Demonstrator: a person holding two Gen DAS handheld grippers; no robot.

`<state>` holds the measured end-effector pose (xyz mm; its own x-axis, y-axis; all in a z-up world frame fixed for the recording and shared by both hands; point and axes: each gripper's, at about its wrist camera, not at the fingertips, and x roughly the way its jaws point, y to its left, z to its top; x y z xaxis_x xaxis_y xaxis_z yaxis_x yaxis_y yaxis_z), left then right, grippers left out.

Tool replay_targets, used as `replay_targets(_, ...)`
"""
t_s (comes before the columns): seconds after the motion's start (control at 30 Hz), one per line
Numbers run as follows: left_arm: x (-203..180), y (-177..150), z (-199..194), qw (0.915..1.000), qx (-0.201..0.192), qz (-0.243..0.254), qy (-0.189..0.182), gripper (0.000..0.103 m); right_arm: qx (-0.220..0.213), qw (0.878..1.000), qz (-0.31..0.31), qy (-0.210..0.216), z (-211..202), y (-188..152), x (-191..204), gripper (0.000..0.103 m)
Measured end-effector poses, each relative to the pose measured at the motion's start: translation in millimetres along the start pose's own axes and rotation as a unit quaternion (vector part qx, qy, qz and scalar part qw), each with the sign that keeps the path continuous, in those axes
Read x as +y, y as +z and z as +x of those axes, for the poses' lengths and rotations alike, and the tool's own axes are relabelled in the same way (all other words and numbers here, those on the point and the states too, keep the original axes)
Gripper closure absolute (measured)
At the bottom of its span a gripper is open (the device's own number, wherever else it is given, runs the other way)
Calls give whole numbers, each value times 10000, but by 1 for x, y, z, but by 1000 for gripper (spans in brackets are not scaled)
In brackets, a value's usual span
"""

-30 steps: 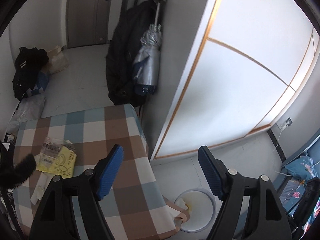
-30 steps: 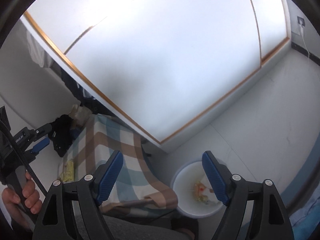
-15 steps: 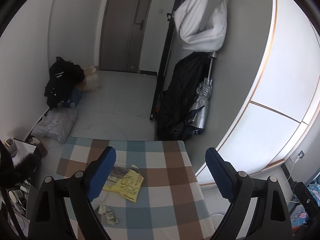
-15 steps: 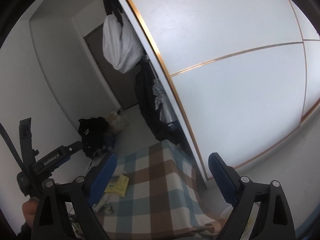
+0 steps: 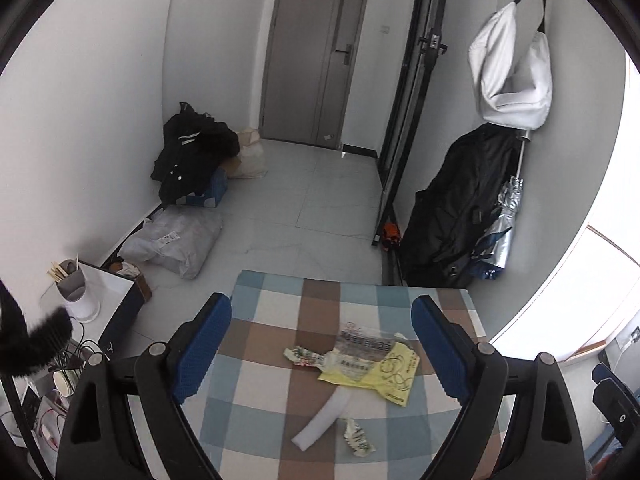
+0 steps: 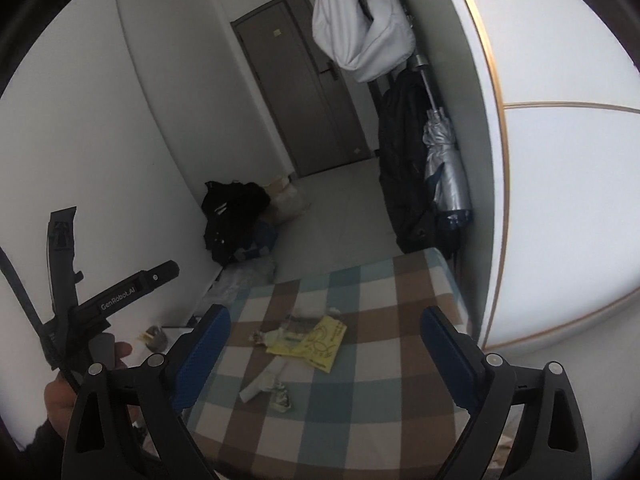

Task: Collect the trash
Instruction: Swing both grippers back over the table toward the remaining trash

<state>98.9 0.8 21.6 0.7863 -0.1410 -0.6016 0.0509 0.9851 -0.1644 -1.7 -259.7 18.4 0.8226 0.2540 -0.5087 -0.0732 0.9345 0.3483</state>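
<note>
Now both grippers, left gripper (image 5: 321, 354) and right gripper (image 6: 325, 354), hover with fingers wide and empty above the bench (image 5: 276, 304), likely lining up on the yellow wrapper (image 5: 380, 376) mid-bench.

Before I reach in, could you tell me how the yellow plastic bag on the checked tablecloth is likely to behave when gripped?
The yellow plastic bag lies flat and creased, so it is probably thin, light and floppy; it would likely drape from the pads. A clear printed wrapper overlaps its upper edge, so a lift may drag that along. Pushed, it may slide or bunch on the tablecloth.
</note>
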Motion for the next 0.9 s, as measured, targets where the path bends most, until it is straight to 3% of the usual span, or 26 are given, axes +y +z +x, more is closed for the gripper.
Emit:
replay_targets(0.27,44,-10,25,9989,403,-231,39,13,578,9968,-558,54,58,-17,29,7)
replay_targets(0.5,70,-8,36,9947,721,-732,41,13,1288,9868,-950,238,110,-38,45,8)
replay_targets(0.73,91,-10,45,9894,959,-1086,97,13,1580,9770,-1374,411,142,-62,58,10)
replay_targets(0.9,101,-15,50,9866,1130,-1159,212,13,1963,9649,-1629,623,168,-81,66,27)
